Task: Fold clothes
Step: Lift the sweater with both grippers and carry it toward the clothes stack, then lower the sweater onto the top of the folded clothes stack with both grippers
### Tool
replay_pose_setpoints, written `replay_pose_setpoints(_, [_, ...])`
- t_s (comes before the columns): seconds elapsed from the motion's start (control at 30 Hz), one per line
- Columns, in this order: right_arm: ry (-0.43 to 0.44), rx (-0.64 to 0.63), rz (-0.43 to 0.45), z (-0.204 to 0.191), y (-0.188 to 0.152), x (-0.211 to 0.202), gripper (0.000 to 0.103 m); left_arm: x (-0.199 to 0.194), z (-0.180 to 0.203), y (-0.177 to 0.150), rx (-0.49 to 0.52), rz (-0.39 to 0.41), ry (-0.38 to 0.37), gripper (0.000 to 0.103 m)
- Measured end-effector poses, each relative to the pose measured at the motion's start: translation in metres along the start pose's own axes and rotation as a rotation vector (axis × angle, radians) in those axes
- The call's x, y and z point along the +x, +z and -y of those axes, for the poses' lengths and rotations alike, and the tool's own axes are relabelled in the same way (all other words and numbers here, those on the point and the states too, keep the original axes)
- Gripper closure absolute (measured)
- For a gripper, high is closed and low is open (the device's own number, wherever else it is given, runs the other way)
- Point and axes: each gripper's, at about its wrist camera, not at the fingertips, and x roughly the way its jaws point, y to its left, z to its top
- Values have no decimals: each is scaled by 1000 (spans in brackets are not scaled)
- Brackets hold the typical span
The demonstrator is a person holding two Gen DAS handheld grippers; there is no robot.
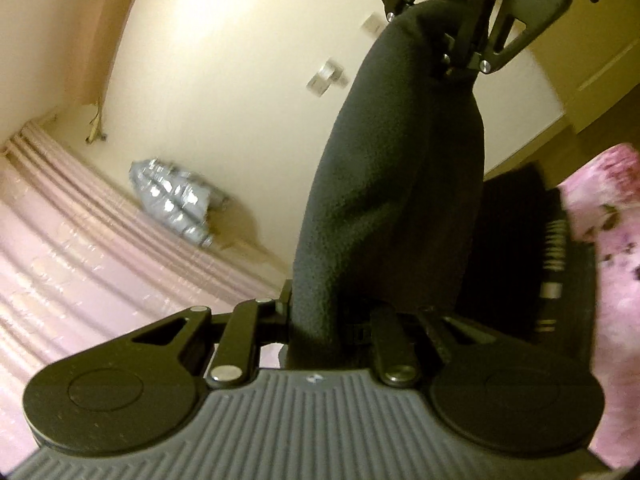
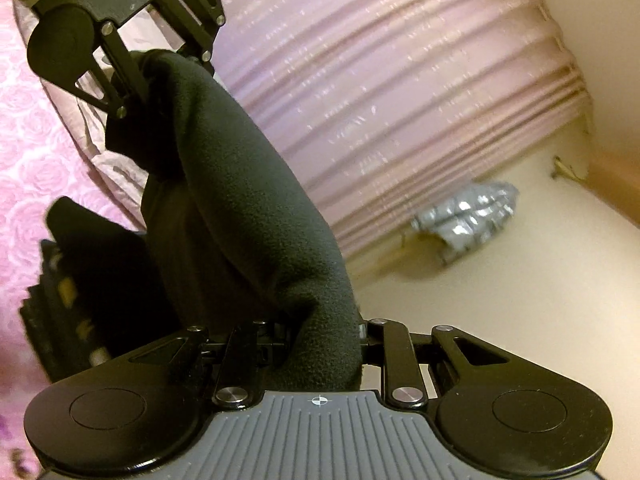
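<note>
Pink curtain [image 1: 80, 240]: it is hanging in pleats across the left of the left wrist view, and it is filling the upper right of the right wrist view.
Silver bundle [image 1: 172, 196]: something crinkled and shiny is lying at the foot of the curtain against the cream wall [image 1: 240, 60]; what it is cannot be told through the blur.
Left gripper [image 1: 320, 336]: its jaws are clamping one end of the dark garment, the cloth bunching up between them right at the camera.
Dark garment [image 1: 392, 160]: a dark grey fleecy cloth is stretching as a thick roll from the left gripper up to the right one, lifted clear of the bed, with a loose part drooping below.
Right gripper [image 2: 320, 356]: its jaws are pinching the other end of the same cloth; in the left wrist view it is showing at the top edge, with the cloth drawn into its fingers.
Black stack [image 1: 532, 248]: dark things are sitting low behind the cloth, too blurred to name.
Pink floral cover [image 1: 608, 260]: it is lying on the bed at the right edge of the left wrist view, beside the black stack.
</note>
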Motion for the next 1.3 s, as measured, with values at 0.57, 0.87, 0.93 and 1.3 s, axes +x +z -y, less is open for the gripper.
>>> replay_pose_setpoints(0.57, [291, -109, 72, -73, -146, 108, 80, 108, 155, -63, 23, -332, -123, 88])
replay_pose_setpoints(0.87, [245, -177, 31, -82, -147, 96, 77, 101, 147, -67, 39, -307, -131, 83])
replay_pose_setpoints(0.93, [250, -178, 12, -88, -155, 94, 77, 95, 146, -72, 56, -298, -121, 82])
replay_pose_setpoints(1.3, [234, -69, -24, -71, -141, 56, 85, 83, 149, -78, 103, -279, -108, 85])
